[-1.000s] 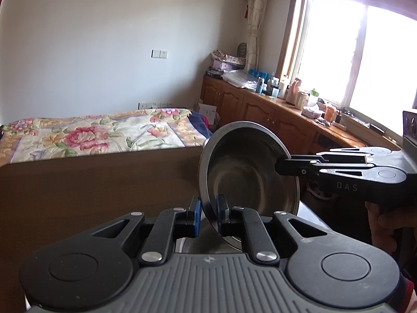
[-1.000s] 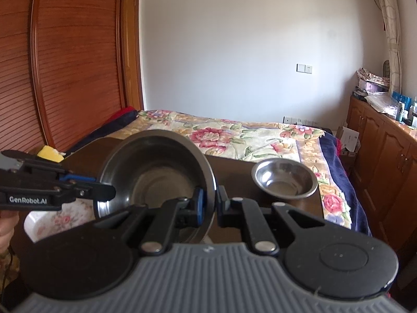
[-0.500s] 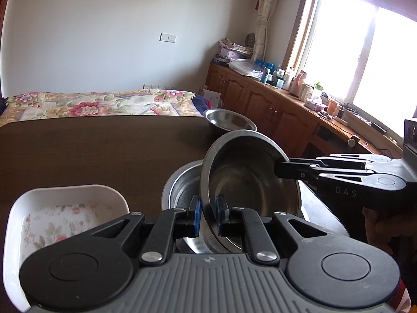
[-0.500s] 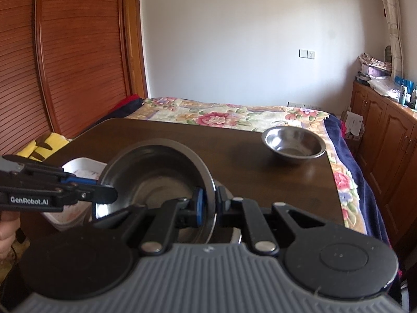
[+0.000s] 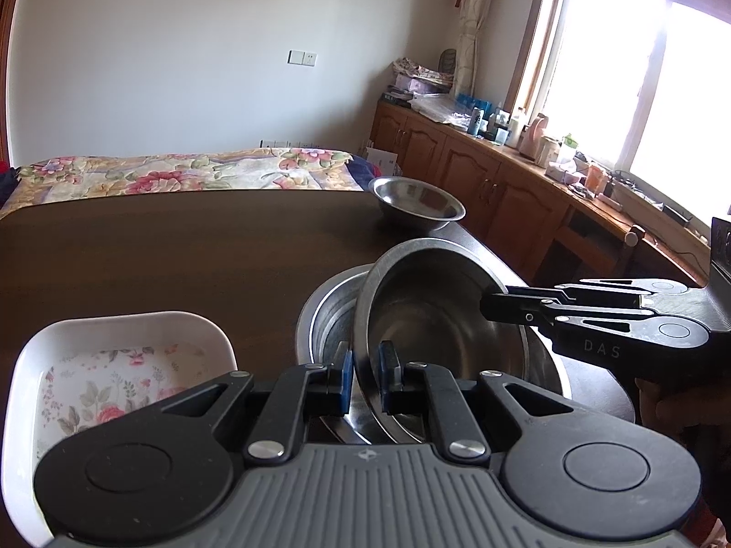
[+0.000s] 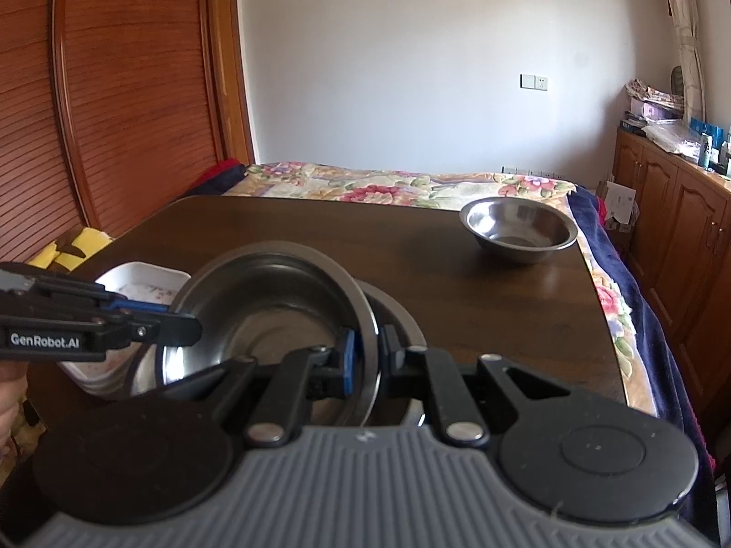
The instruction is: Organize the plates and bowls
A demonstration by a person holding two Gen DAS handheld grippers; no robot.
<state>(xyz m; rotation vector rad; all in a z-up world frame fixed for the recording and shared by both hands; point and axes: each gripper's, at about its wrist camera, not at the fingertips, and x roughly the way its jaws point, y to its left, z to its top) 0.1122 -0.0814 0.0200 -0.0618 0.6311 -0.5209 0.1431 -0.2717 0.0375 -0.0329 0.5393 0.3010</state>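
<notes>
Both grippers pinch tilted steel bowl, seemingly nesting

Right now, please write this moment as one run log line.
left gripper: shut on held bowl | right gripper: shut on held bowl | held bowl: tilted over larger bowl | small bowl: apart on table
</notes>
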